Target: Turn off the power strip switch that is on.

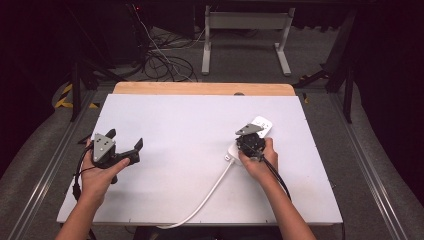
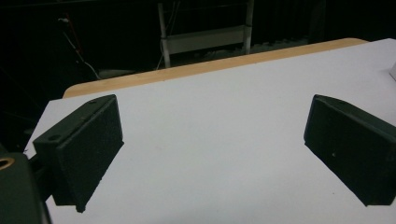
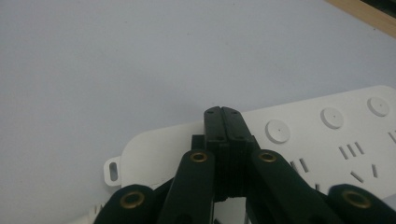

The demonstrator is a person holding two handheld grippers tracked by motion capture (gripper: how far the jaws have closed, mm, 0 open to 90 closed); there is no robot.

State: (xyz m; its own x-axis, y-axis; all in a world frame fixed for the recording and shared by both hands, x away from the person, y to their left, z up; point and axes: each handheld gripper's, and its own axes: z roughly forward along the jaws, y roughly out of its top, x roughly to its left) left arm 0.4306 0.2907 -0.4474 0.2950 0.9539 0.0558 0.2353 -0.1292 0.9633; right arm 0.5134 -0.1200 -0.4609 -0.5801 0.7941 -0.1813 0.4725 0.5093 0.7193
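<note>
White plastic power strip [image 1: 260, 131]: lies flat on the right half of the white table surface [image 1: 190, 150], its long axis running near-left to far-right; round buttons and slot sockets face up. Its white cord [image 1: 210, 192] trails from the near-left end to the table's near edge.

Right gripper [image 3: 222, 112]: black, jaws pressed together with nothing between them, tips down over the strip's near-left end; whether they touch it cannot be told.

Left gripper [image 1: 125, 140]: black with grey three-cornered plate, held over the table's left side, well apart from the strip; jaws spread wide, empty.
</note>
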